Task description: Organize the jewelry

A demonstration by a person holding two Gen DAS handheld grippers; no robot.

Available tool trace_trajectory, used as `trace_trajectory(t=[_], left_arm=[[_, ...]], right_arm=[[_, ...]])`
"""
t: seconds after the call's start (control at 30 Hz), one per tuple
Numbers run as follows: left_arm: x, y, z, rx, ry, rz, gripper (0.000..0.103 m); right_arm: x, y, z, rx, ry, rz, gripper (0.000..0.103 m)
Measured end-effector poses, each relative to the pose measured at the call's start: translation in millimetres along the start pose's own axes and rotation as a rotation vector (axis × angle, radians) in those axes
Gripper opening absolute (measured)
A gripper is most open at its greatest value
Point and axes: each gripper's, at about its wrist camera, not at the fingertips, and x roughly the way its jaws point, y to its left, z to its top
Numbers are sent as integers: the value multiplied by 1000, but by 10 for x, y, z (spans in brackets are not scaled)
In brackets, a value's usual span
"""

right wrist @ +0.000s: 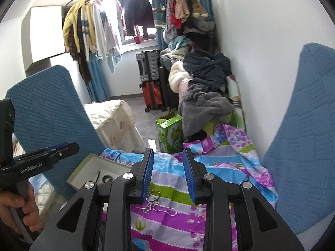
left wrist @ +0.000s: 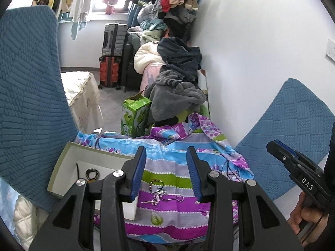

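Observation:
A small heap of jewelry (left wrist: 160,194) lies on the striped cloth: a silver bead chain, a dark beaded bracelet and a pin. It also shows in the right wrist view (right wrist: 156,204). An open white box (left wrist: 69,167) stands left of it and holds a dark bracelet (left wrist: 92,173) and a thin dark stick (left wrist: 77,170); the box also shows in the right wrist view (right wrist: 92,167). My left gripper (left wrist: 166,152) is open and empty, above the heap. My right gripper (right wrist: 168,154) is open and empty, above the same heap.
The colourful striped cloth (left wrist: 178,167) covers the work surface. Blue quilted chair backs (left wrist: 27,83) (right wrist: 303,136) stand at left and right. Beyond are a green carton (left wrist: 136,115), piled clothes (left wrist: 178,79), suitcases (left wrist: 113,56) and a white wall (left wrist: 261,52).

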Motion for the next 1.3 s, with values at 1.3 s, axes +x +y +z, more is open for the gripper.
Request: trace_trajectory(t=[1.3], left_arm=[[1514,-409,-1714,-5,276,124,40]], right_arm=[[888,-1145,-1895,126,234,-80,27]])
